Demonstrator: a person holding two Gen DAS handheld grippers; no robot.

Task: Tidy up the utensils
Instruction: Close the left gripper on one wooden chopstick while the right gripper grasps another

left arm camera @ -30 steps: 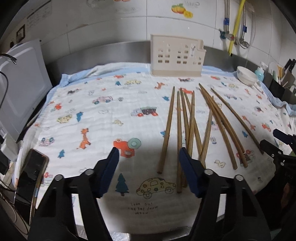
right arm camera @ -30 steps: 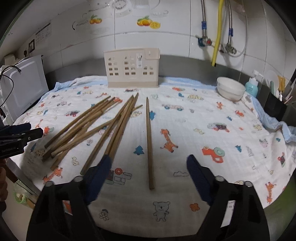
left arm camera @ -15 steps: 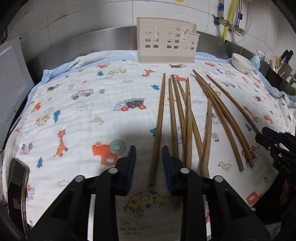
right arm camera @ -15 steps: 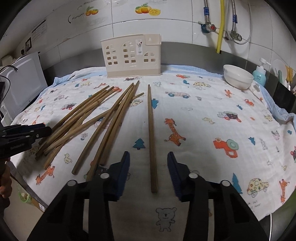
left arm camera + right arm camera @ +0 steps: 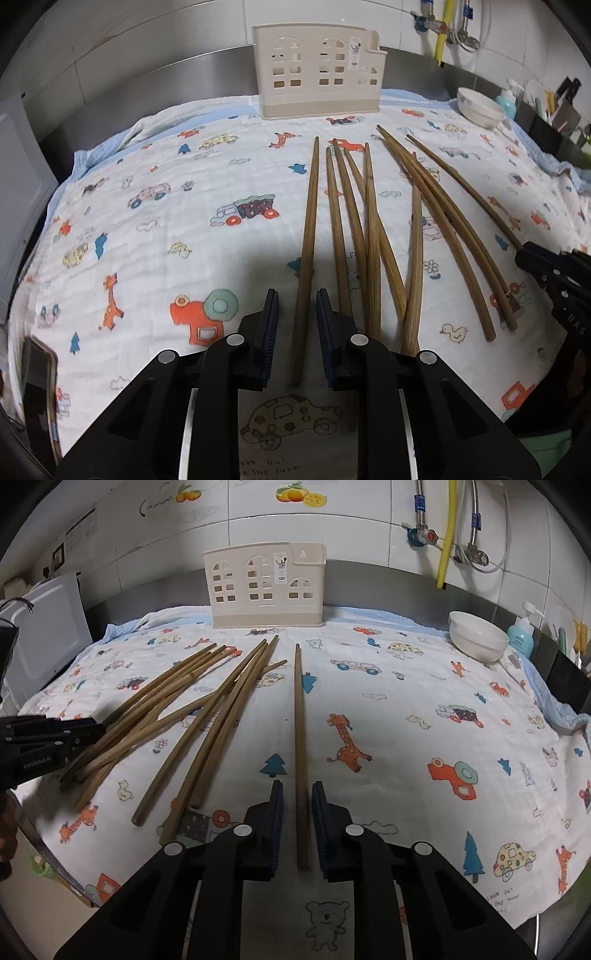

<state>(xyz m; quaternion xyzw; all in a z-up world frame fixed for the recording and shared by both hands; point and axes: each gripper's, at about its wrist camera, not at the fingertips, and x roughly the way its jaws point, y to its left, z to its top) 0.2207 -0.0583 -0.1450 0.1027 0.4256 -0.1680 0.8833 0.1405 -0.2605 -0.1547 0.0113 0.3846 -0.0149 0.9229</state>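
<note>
Chopsticks of thin brown wood (image 5: pixel 373 236), light, stiff and smooth, lie on the cartoon-printed cloth (image 5: pixel 147 221) over the tabletop; the left tongs (image 5: pixel 296 306) and right tongs (image 5: pixel 297 797) each straddle one stick's thick near end, narrowly apart, not yet clamped.

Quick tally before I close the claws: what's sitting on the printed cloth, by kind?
Wooden chopsticks: 10, though the overlapping ones make this count less certain
Cream utensil holder: 1
White bowl: 1
Total: 12
</note>
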